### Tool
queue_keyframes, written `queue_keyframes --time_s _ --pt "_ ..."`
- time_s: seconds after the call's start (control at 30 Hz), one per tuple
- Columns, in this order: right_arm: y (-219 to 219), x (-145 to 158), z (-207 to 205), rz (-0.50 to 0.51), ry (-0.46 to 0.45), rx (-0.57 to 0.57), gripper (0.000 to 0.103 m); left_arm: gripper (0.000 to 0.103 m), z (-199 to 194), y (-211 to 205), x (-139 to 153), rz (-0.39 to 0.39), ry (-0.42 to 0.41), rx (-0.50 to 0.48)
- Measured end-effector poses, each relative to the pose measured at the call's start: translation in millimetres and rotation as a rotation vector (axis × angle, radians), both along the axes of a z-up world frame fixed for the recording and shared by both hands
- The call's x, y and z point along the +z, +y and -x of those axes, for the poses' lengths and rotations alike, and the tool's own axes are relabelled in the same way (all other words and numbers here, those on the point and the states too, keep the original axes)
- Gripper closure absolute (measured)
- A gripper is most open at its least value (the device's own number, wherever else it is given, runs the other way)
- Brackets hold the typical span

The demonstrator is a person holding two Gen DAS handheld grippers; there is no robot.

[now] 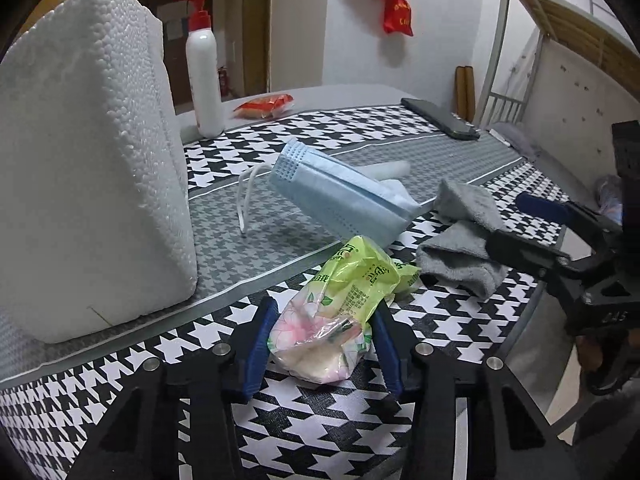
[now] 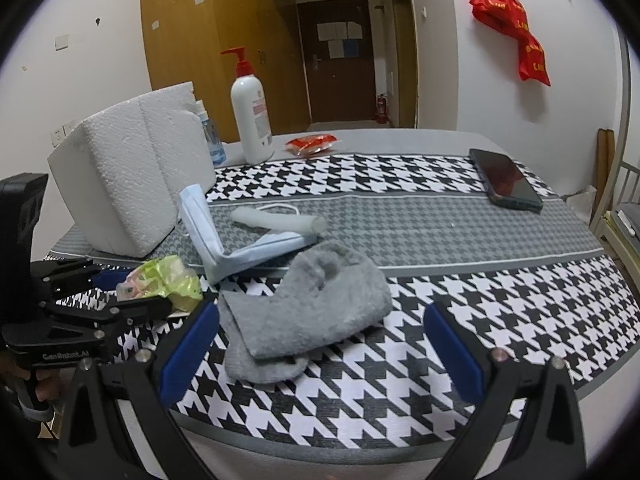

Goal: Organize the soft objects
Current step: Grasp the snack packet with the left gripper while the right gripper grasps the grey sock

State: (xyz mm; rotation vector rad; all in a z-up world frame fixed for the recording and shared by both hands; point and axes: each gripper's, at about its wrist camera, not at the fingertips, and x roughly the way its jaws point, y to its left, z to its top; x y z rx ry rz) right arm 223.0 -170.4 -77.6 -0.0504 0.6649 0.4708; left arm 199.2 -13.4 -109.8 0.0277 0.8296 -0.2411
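Note:
A green and pink tissue pack (image 1: pixel 340 312) lies on the houndstooth table cloth (image 1: pixel 320 412) between the blue pads of my left gripper (image 1: pixel 322 344); the jaws stand on either side of it, close to it, with small gaps. It also shows in the right wrist view (image 2: pixel 164 280). A blue face mask (image 1: pixel 340 196) sits folded just beyond it. A grey cloth (image 2: pixel 308 312) lies crumpled between the wide-open jaws of my right gripper (image 2: pixel 320 344). The right gripper also shows in the left wrist view (image 1: pixel 532 236) at the grey cloth (image 1: pixel 460 248).
A white foam box (image 1: pixel 88 160) stands at the left. A white pump bottle (image 2: pixel 250 116), a red packet (image 2: pixel 312 144) and a black phone (image 2: pixel 506 180) lie further back. A pale tube (image 2: pixel 280 220) lies behind the mask. The table's front edge is close.

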Motion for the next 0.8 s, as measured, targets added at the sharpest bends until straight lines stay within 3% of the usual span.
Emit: queue_keyframes --time_s 0.6,0.67,0.8 --pt "23.2 -3.0 -2.5 0.092 0.028 0.035 0.001 0.055 18.1 17.5 12.7 0.086 -0.042 0.015" --pt "25.0 -3.8 -3.1 0.097 0.040 0.045 0.007 0.055 20.5 19.4 12.6 0.089 -0.042 0.019" --pt "28.2 -8.6 -6.4 0.123 0.068 0.043 0.028 0.055 24.1 23.2 14.3 0.096 -0.052 0.028"
